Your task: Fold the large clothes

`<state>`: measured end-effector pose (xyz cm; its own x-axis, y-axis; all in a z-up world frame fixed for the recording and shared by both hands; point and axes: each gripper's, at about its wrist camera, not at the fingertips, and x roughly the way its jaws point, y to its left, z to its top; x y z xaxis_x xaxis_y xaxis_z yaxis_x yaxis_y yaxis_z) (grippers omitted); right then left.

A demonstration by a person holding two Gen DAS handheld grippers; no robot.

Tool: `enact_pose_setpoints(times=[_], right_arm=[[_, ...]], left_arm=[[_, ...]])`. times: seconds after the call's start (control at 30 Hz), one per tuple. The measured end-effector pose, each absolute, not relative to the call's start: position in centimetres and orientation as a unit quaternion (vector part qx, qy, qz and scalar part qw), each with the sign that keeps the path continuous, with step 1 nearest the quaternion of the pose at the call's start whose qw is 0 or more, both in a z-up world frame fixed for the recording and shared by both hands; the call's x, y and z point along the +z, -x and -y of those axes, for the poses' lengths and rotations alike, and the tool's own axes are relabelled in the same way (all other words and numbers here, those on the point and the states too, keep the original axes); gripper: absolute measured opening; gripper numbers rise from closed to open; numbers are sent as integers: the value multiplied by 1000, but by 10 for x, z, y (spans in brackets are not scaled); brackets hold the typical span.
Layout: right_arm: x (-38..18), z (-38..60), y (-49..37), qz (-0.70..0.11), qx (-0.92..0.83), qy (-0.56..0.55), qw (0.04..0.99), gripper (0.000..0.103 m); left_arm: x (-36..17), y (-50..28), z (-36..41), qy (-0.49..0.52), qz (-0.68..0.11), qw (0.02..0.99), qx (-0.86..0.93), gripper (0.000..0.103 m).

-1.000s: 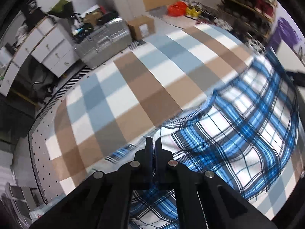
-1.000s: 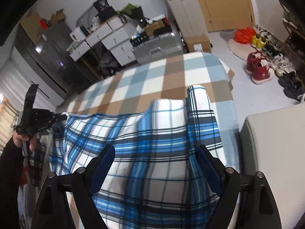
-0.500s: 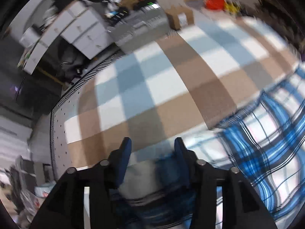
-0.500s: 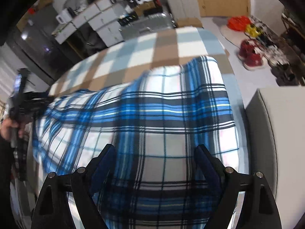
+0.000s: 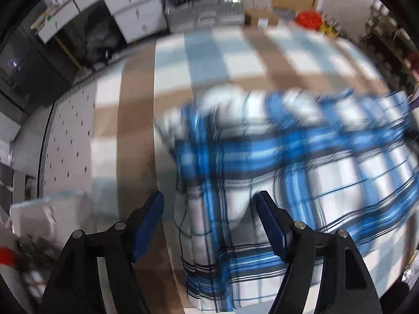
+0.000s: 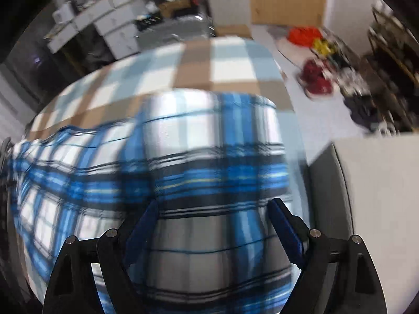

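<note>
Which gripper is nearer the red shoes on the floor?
Right. The right gripper hangs over the plaid cloth's end beside the red shoes; the left gripper is at the opposite end.

soft matt plaid cloth (image 5: 288, 183) on a matt woven checked cover (image 5: 209, 52)

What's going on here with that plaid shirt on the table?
A person is folding a large blue, white and black plaid garment spread on a table covered by a brown, light-blue and white checked cloth. They hold a pair of tongs in each hand. The left tongs and the right tongs are both open and gripping nothing, each hanging over the garment. The pictures are motion-blurred, so finer folds are hard to make out.
</note>
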<state>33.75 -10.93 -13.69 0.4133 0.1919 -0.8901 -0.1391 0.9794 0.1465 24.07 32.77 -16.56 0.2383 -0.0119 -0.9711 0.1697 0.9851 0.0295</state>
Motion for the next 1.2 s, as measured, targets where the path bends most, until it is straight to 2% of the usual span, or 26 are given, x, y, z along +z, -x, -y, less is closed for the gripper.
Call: enact_pose_setpoints(times=[0.1, 0.13, 0.2, 0.33, 0.43, 0.53, 0.67, 0.77, 0.9, 0.93, 0.97, 1.0, 1.07, 1.2], right_arm=[[-140, 117, -341, -528, 83, -20, 845, 82], [-140, 117, -342, -533, 78, -16, 842, 82], [-129, 115, -336, -524, 57, 0, 850, 82], [-95, 105, -310, -470, 63, 54, 879, 84], [-78, 101, -286, -450, 126, 32, 883, 84], [-81, 88, -266, -445, 186, 2, 876, 89], [-114, 57, -259, -473, 181, 63, 860, 89], [-141, 41, -260, -486, 154, 121, 852, 89], [-149, 34, -263, -490, 131, 126, 853, 92], [-149, 32, -265, -488, 128, 129, 853, 93], [-149, 33, -265, -487, 128, 129, 854, 94], [-149, 35, -267, -487, 129, 123, 855, 94], [-145, 40, -268, -481, 132, 109, 860, 94], [-129, 73, -257, -469, 149, 42, 870, 94]], left_arm=[[-187, -245, -334, -48, -625, 778, -51, 75], [-191, -248, -339, -31, -623, 781, -44, 82], [-189, -252, -351, 9, -616, 787, -23, 83], [-173, -248, -365, 15, -592, 805, 30, 83], [-168, -234, -373, 94, -587, 804, -8, 83], [-182, -224, -367, 148, -614, 774, -55, 83], [-206, -219, -352, 107, -639, 760, -46, 84], [-204, -217, -337, 65, -632, 771, -48, 85], [-202, -214, -324, 52, -625, 777, -51, 83], [-199, -213, -321, 47, -621, 780, -54, 73], [-195, -212, -318, 46, -617, 783, -58, 58], [-190, -204, -315, 50, -616, 783, -62, 49], [-188, -206, -315, 74, -622, 776, -77, 20], [-183, -209, -315, 87, -626, 770, -88, 10]])
